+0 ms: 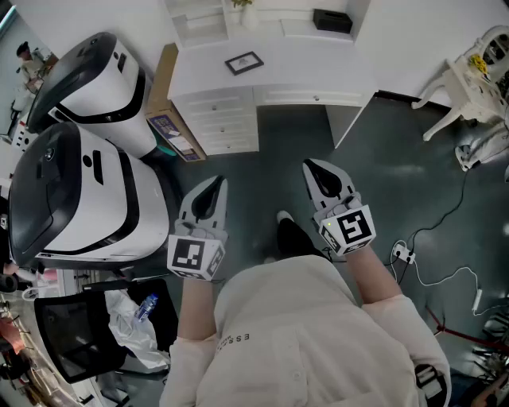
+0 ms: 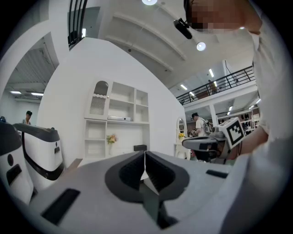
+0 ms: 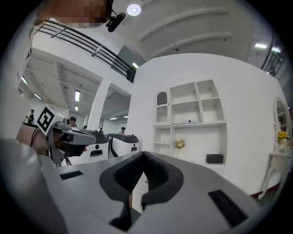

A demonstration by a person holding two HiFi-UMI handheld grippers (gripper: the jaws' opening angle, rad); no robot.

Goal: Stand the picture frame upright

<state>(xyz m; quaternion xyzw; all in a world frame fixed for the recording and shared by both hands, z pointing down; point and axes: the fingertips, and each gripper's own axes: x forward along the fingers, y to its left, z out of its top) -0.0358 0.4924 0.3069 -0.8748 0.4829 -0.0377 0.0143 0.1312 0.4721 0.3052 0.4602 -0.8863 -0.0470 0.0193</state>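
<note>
The picture frame (image 1: 243, 62), small with a dark border, lies flat on the white desk (image 1: 318, 67) far ahead of me in the head view. Both grippers are held level over the dark floor, well short of the desk. My left gripper (image 1: 213, 184) is shut and holds nothing; its jaws meet tip to tip in the left gripper view (image 2: 145, 156). My right gripper (image 1: 315, 168) is shut too, empty, its jaws closed together in the right gripper view (image 3: 145, 157). The frame does not show in either gripper view.
Two large white-and-black machines (image 1: 79, 183) stand at the left. A cardboard box (image 1: 169, 103) leans beside the desk drawers (image 1: 219, 123). A black box (image 1: 332, 20) sits at the desk's back. A white chair (image 1: 469, 87) and floor cables (image 1: 433, 254) lie at the right. A white shelf unit (image 2: 116, 123) stands behind the desk.
</note>
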